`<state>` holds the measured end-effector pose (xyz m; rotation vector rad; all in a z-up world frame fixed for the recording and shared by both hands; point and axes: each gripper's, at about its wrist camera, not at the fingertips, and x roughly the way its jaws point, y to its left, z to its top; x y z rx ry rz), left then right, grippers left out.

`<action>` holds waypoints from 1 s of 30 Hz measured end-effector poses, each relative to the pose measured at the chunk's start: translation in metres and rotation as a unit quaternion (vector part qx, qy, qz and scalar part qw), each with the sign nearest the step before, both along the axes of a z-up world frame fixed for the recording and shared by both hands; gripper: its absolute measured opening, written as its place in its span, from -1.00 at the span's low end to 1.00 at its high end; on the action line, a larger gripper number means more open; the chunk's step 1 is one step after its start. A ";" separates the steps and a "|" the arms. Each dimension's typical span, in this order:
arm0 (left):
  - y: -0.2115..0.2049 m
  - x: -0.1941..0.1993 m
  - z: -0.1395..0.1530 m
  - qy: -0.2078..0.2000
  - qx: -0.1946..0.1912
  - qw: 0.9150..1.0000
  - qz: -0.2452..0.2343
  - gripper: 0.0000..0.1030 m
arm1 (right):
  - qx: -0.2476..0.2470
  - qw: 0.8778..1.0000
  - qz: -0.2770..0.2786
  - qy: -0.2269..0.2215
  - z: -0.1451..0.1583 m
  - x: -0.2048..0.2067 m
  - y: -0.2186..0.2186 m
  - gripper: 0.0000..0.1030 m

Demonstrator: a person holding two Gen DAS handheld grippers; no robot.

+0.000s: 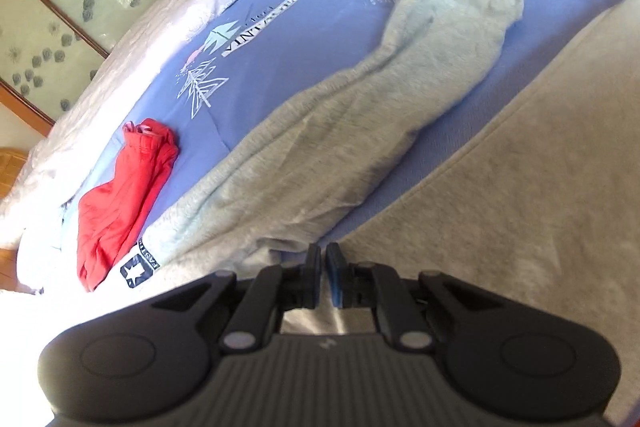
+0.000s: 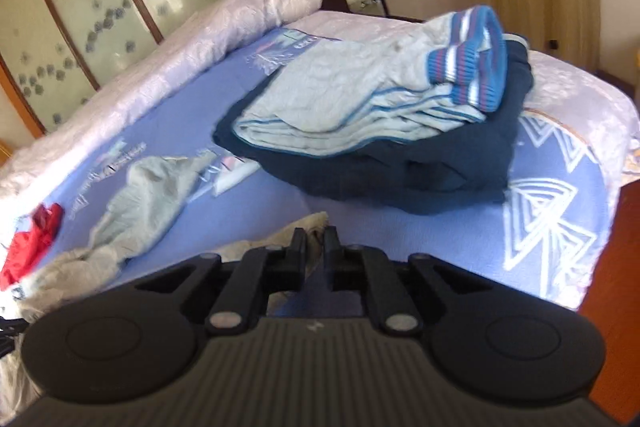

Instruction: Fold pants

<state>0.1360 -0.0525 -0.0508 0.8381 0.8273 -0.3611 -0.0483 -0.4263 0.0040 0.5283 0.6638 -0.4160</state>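
**Left wrist: grey pants along the bed edge**

My left gripper (image 1: 324, 259) has its jaws clenched on the grey pants (image 1: 320, 131). My right gripper (image 2: 315, 241) pinches their cloth too. Red garment (image 1: 120, 195) beside them, folded stack (image 2: 360, 131) beyond.

left wrist: close, angled down along bed (image 1: 304, 23) | right wrist: same | shared: grey pants (image 1: 320, 131)

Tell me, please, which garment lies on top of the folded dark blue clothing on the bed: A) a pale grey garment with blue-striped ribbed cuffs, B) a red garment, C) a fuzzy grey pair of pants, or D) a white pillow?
A: in the right wrist view the pale grey garment with striped cuffs rests on the dark blue clothing.
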 end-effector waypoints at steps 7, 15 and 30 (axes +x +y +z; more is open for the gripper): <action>0.003 -0.009 -0.004 0.016 0.003 1.000 -0.007 -0.76 | 0.023 0.997 -0.065 0.017 -0.022 -0.008 -0.015 -0.46; 0.028 0.050 0.054 -0.050 -0.044 0.997 0.039 -0.61 | 0.036 0.998 0.032 -0.051 0.018 0.069 -0.007 -0.46; 0.009 0.152 -0.004 -0.016 -0.024 0.998 0.053 -0.46 | 0.167 0.985 0.042 0.007 -0.069 0.249 0.015 -0.84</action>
